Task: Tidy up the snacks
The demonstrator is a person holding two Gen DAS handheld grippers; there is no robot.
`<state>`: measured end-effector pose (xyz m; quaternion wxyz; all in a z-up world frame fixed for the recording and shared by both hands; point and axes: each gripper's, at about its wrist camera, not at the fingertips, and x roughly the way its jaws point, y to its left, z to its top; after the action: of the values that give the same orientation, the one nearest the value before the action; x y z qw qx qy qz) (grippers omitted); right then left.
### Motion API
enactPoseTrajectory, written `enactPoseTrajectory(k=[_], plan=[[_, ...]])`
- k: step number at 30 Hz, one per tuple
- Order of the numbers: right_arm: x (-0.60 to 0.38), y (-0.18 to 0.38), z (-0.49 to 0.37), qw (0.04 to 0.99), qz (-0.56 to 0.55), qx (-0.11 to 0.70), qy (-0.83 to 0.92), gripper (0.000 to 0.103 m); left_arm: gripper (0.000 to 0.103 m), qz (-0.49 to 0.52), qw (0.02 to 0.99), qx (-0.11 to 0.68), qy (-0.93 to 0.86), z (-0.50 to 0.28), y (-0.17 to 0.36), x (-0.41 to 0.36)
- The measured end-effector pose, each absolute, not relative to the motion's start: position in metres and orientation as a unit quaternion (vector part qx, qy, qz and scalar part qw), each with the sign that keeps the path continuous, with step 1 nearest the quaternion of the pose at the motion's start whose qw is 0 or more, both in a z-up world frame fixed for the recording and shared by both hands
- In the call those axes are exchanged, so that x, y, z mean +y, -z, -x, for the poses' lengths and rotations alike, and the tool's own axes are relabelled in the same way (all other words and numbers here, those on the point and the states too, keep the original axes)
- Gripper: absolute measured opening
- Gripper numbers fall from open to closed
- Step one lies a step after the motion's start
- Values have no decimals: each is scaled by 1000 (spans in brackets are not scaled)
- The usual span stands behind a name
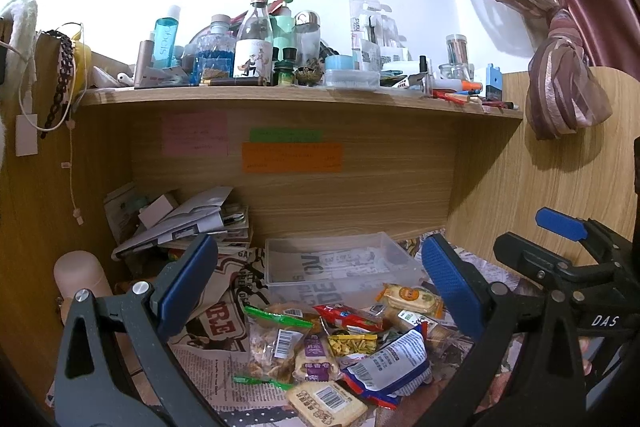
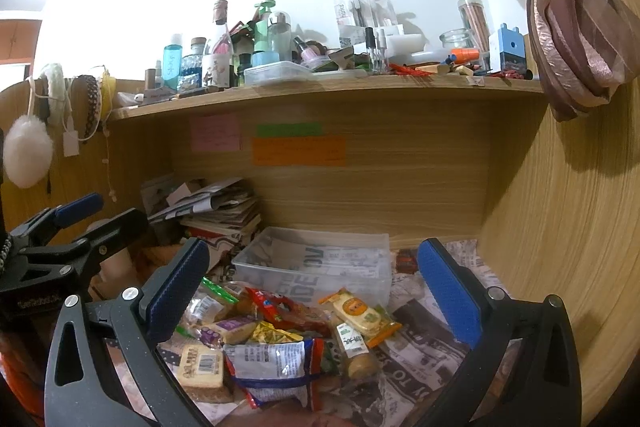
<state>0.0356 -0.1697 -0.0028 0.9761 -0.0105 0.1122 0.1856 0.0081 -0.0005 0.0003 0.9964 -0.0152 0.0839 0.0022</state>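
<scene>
A newsprint-covered surface (image 2: 420,351) sits in a wood-panelled alcove under a shelf (image 1: 280,98) crowded with bottles and jars. The left gripper (image 1: 320,291) and right gripper (image 2: 312,291) both hover spread wide, grasping nothing. The heap of snack packets (image 2: 280,339) lies just ahead of and below their fingertips, with an empty clear plastic box (image 2: 316,263) right behind it. Coloured sticky notes (image 2: 298,147) mark the back panel; a knotted pink curtain (image 1: 560,67) hangs far right, papers (image 1: 180,219) stacked left.
</scene>
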Motion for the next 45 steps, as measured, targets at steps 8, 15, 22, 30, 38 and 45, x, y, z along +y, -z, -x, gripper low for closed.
enactPoseTrajectory(k=[8, 15, 22, 30, 38, 45], plan=[[-170, 3, -37, 975, 8, 114, -188, 103, 103, 14, 996, 85, -4, -9, 2, 0], [-170, 4, -36, 976, 8, 113, -188, 103, 103, 14, 996, 83, -4, -10, 2, -1], [-170, 4, -36, 975, 6, 114, -188, 103, 103, 15, 996, 83, -5, -9, 3, 0], [-170, 4, -36, 975, 6, 114, -189, 103, 103, 16, 996, 82, -5, -8, 3, 1], [-169, 5, -36, 975, 5, 115, -189, 103, 103, 16, 997, 82, -5, -8, 4, 1], [-169, 7, -39, 975, 3, 119, -189, 103, 103, 15, 996, 83, -5, -8, 4, 0]])
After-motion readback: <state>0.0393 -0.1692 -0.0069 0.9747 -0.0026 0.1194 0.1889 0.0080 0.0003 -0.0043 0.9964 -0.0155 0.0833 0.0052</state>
